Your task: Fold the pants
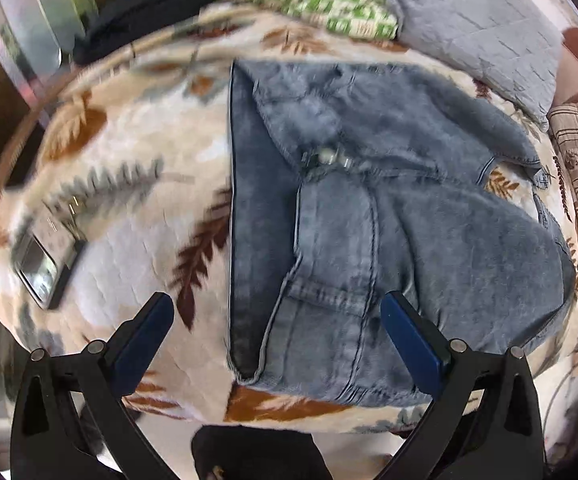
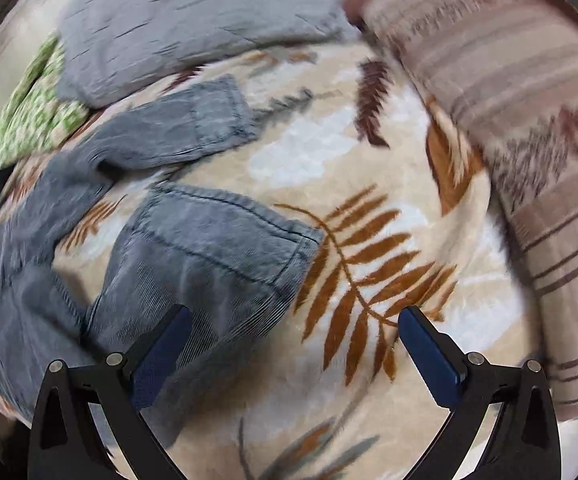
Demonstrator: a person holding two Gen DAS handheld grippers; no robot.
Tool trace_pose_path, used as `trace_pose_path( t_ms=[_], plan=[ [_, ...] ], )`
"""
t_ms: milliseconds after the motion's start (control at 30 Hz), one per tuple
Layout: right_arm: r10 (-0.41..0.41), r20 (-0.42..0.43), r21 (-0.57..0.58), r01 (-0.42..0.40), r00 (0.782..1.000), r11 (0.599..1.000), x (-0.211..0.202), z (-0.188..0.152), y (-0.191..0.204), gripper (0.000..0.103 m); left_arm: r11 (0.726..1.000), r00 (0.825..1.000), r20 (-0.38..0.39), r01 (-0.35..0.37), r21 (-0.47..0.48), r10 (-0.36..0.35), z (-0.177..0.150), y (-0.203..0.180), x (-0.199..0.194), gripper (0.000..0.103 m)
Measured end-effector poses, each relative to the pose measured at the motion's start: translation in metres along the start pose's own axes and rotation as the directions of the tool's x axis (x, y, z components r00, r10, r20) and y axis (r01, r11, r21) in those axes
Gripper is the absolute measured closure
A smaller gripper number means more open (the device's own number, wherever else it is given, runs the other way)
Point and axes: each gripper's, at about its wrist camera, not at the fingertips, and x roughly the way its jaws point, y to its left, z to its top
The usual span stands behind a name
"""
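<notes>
Left hand-held gripper [image 1: 277, 308] hovers with its blue fingers spread wide and nothing between them, straddling the waistband end of the pants [image 1: 369, 208], which lie partly folded on a leaf-patterned bed blanket [image 1: 129, 160]. Only this view shows the fly button just ahead and a phone-like device [image 1: 43, 268] off to its left. Right hand-held gripper [image 2: 295, 320] is likewise spread and unloaded; its left finger [image 2: 161, 344] sits over a pant-leg hem [image 2: 217, 248], its right over bare blanket. Its view alone shows both leg hems apart, with a striped pillow [image 2: 529, 120] to its right.
</notes>
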Motion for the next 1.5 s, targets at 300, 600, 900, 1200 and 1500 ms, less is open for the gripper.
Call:
trace_pose_path(
  t_ms=[300, 600, 900, 1200, 1500],
  plan=[
    [0.191, -0.019, 0.155, -0.186, 0.981, 0.97, 0.033, 0.002, -0.001, 0.05, 0.919, 0.915, -0.165, 0.332, -0.212, -0.369, -0.027, -0.008, 0.038, 0.003],
    [0.254, 0.174, 0.159, -0.282, 0.951, 0.946, -0.038, -0.031, -0.043, 0.098, 0.943, 0.945, -0.094, 0.3, -0.141, -0.315, -0.024, -0.02, 0.006, 0.074],
    [0.166, 0.066, 0.199, -0.177, 0.984, 0.964, -0.041, -0.089, -0.085, 0.076, 0.956, 0.949, -0.128, 0.276, -0.099, -0.287, -0.039, -0.002, 0.007, 0.074],
    [0.172, 0.145, 0.023, -0.177, 0.974, 0.984, -0.05, -0.01, -0.056, 0.034, 0.96, 0.961, -0.063, 0.262, -0.095, -0.268, 0.013, 0.014, 0.009, 0.035],
    [0.096, -0.005, -0.091, -0.097, 0.995, 0.991, 0.045, 0.036, -0.004, 0.034, 0.955, 0.944, -0.157, 0.278, -0.1, -0.291, 0.024, -0.013, 0.049, 0.027]
  ],
)
